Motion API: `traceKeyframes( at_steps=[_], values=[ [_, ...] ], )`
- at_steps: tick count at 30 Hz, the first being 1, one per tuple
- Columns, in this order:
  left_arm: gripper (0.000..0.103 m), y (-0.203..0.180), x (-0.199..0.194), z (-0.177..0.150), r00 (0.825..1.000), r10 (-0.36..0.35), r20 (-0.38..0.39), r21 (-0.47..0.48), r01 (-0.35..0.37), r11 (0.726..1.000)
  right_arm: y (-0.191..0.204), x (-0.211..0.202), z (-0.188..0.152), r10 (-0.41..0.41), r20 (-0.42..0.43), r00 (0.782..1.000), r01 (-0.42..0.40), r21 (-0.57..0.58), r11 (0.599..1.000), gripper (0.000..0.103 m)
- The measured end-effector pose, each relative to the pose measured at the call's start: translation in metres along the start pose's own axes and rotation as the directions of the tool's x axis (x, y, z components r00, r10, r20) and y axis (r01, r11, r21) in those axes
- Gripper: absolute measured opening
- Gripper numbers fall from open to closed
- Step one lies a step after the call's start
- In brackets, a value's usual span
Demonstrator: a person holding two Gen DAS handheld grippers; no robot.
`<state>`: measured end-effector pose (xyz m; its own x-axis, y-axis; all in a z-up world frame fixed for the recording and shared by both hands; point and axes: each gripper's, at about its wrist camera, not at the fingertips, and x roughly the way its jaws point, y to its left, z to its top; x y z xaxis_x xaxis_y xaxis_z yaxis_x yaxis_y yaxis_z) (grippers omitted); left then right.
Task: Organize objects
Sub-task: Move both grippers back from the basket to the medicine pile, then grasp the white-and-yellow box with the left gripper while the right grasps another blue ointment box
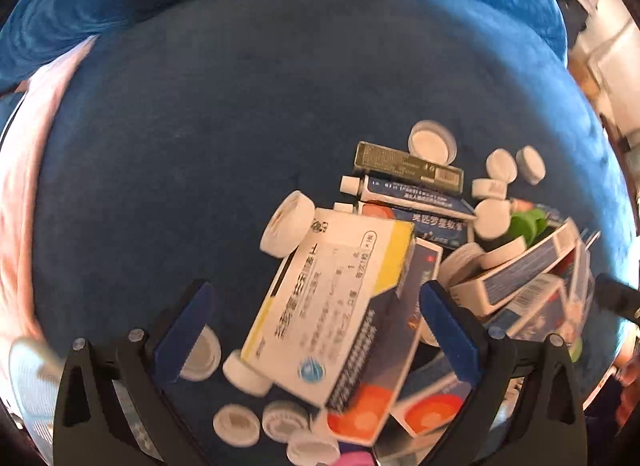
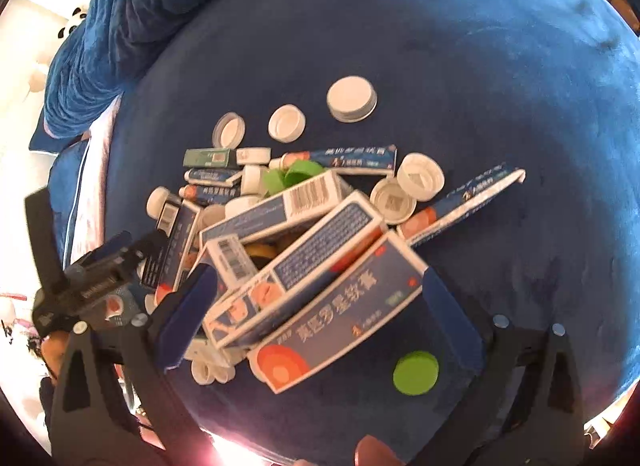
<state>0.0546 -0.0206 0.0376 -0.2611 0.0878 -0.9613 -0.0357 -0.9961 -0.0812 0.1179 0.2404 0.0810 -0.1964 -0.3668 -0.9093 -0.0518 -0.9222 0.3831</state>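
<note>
I see the pile of medicine boxes (image 1: 344, 306) and white caps (image 1: 286, 229) heaped on the blue cushion (image 1: 200, 145). My left gripper (image 1: 316, 326) hangs over a yellow-edged box (image 1: 320, 298), fingers apart. My right gripper (image 2: 316, 314) is likewise spread, above a blue box (image 2: 340, 314) beside a green cap (image 2: 415, 372).

Bright daylight blows out the fisheye edges, and motion blur softens the curved frames.
</note>
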Motion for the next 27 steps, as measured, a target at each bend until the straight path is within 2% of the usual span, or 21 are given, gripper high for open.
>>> traceKeyframes(
  at_steps=[5, 6, 7, 8, 10, 15, 19, 22, 26, 27],
  values=[
    [0.099, 0.008, 0.015, 0.0, 0.996, -0.081, -0.033, -0.01, 0.081, 0.997, -0.002, 0.004, 0.002, -0.021, 0.001, 1.0, 0.021, 0.0, 1.0, 0.103],
    [0.086, 0.011, 0.016, -0.002, 0.992, -0.119, -0.029, -0.023, 0.118, 0.993, -0.002, 0.004, 0.001, -0.023, -0.001, 1.0, 0.023, -0.001, 1.0, 0.103],
    [0.079, 0.013, 0.015, -0.004, 0.988, -0.152, -0.023, -0.036, 0.151, 0.988, -0.002, 0.004, 0.001, -0.023, -0.002, 1.0, 0.023, -0.003, 1.0, 0.103],
    [0.078, 0.014, 0.012, -0.005, 0.987, -0.162, -0.014, -0.043, 0.161, 0.986, 0.0, 0.004, 0.0, -0.024, -0.001, 1.0, 0.024, -0.008, 1.0, 0.103],
    [0.074, 0.013, 0.004, -0.007, 0.992, -0.125, 0.005, -0.028, 0.126, 0.992, 0.005, 0.002, -0.001, -0.027, 0.004, 1.0, 0.027, -0.025, 0.999, 0.103],
    [0.072, 0.005, -0.022, -0.016, 0.996, -0.085, 0.03, -0.013, 0.085, 0.996, 0.016, -0.002, -0.002, -0.012, 0.016, 1.0, 0.013, -0.051, 0.999, 0.103],
    [0.072, 0.004, -0.044, -0.029, 0.997, -0.051, 0.058, -0.017, 0.052, 0.998, 0.002, -0.006, -0.008, -0.026, 0.012, 1.0, 0.026, 0.006, 1.0, 0.103],
    [0.072, -0.006, -0.055, -0.037, 0.997, -0.038, 0.065, -0.007, 0.039, 0.999, -0.015, -0.007, -0.015, -0.065, -0.002, 0.998, 0.065, 0.076, 0.995, 0.103],
    [0.072, -0.032, -0.067, -0.049, 0.997, -0.019, 0.072, 0.021, 0.017, 1.0, -0.029, 0.004, -0.022, -0.185, -0.041, 0.982, 0.188, 0.093, 0.978, 0.103],
    [0.072, -0.039, -0.071, -0.054, 0.997, -0.013, 0.073, 0.035, 0.01, 0.999, -0.031, 0.007, -0.023, -0.192, -0.047, 0.98, 0.195, 0.096, 0.976, 0.103]
  ],
)
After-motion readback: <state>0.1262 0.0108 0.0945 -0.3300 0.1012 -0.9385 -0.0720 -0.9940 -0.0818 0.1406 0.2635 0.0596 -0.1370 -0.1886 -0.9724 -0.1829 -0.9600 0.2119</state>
